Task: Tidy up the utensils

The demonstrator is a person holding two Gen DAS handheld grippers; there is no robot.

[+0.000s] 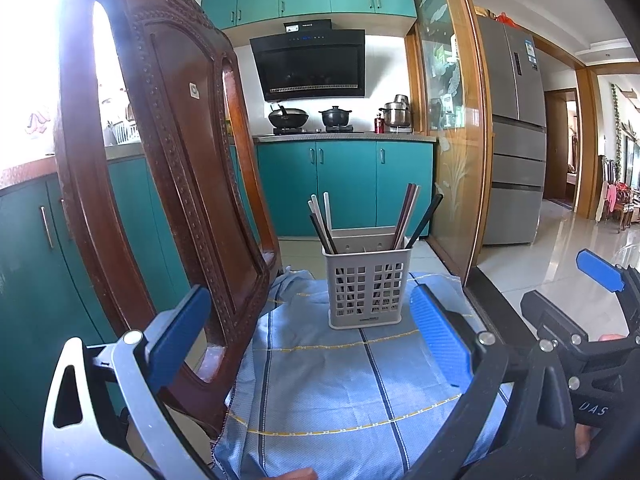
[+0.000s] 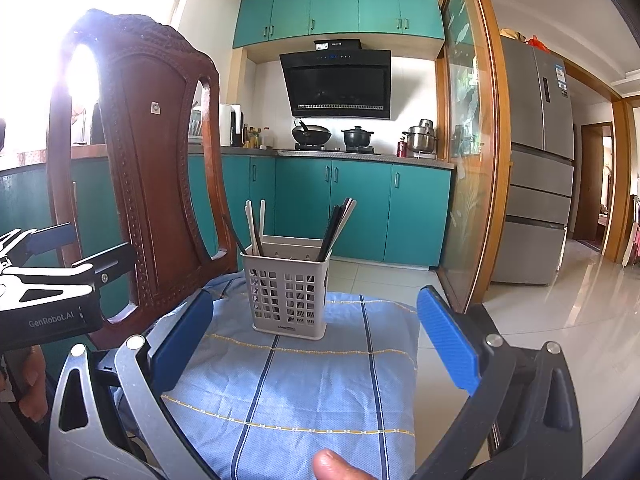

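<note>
Left wrist view: left claw spread wide, holding nothing; grey slotted utensil holder upright beyond it on the blue checked cloth over the surface, chopsticks standing inside, carved wooden chair at left. Right wrist view: right claw likewise wide apart and empty; utensil holder ahead on the cloth, chopsticks leaning out both sides, left claw's body at the left edge.

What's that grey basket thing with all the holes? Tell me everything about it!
The grey utensil holder looks like plastic, square, with a grid of holes in its walls and a small label low on the front. It stands upright on the blue striped cloth, beside the wooden chair back. Chopsticks, white, dark and reddish, lean out of it in two bunches. Neither gripper touches it.
</note>
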